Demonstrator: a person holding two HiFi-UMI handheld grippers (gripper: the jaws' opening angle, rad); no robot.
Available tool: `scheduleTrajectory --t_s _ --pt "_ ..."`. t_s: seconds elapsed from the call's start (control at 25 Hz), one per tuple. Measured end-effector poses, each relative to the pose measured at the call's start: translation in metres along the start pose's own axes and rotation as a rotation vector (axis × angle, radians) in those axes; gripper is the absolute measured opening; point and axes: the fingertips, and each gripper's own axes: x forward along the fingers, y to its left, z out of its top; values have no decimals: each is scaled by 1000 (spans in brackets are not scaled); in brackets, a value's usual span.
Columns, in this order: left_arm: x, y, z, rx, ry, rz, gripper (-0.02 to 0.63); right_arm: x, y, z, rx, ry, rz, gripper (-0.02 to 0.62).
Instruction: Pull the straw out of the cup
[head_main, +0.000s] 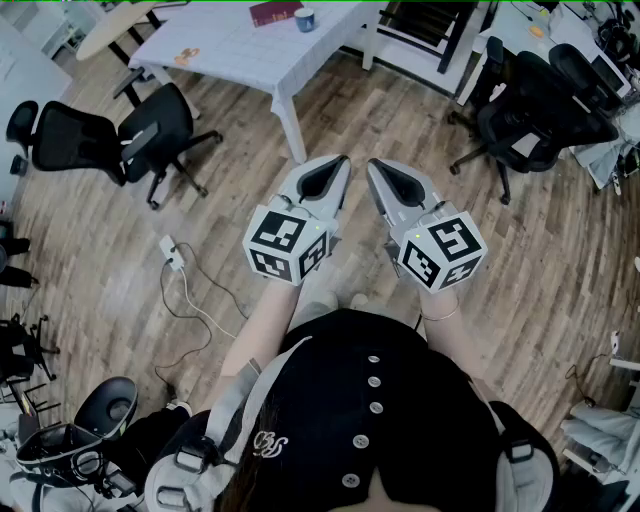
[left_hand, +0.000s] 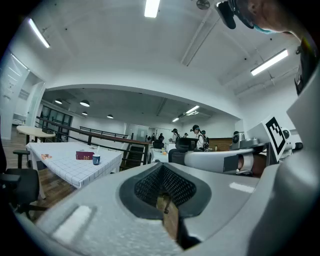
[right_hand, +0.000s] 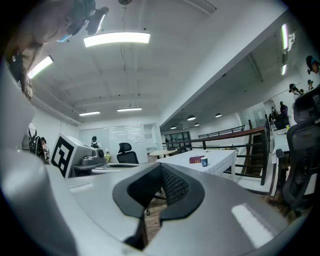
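Note:
A small blue cup stands on the white table far ahead of me, beside a dark red book. In the left gripper view the cup has a thin white straw rising from it. It also shows in the right gripper view, the cup small and distant. My left gripper and right gripper are held side by side in front of my body, pointing level toward the table. Both are shut with nothing between the pads and are well short of the cup.
Black office chairs stand at the left and the right of the table. A white power strip with its cable lies on the wooden floor. Several people stand far off across the room.

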Motion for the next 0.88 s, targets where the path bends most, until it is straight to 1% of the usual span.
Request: scheduleTrajectory --t_s 0.24,0.52,0.68,0.88 --pt "-3 4 -6 -14 9 -3 -2 3 -2 -1 6 -1 -20 0" --pt "-6 16 -9 -32 5 1 -2 13 9 -8 -13 12 -25 0" --pt "-9 21 -6 -34 4 1 -2 16 5 -3 19 -30 -58 0" --pt "-18 26 -12 -49 15 -24 -2 23 11 -9 27 -17 -75 1"
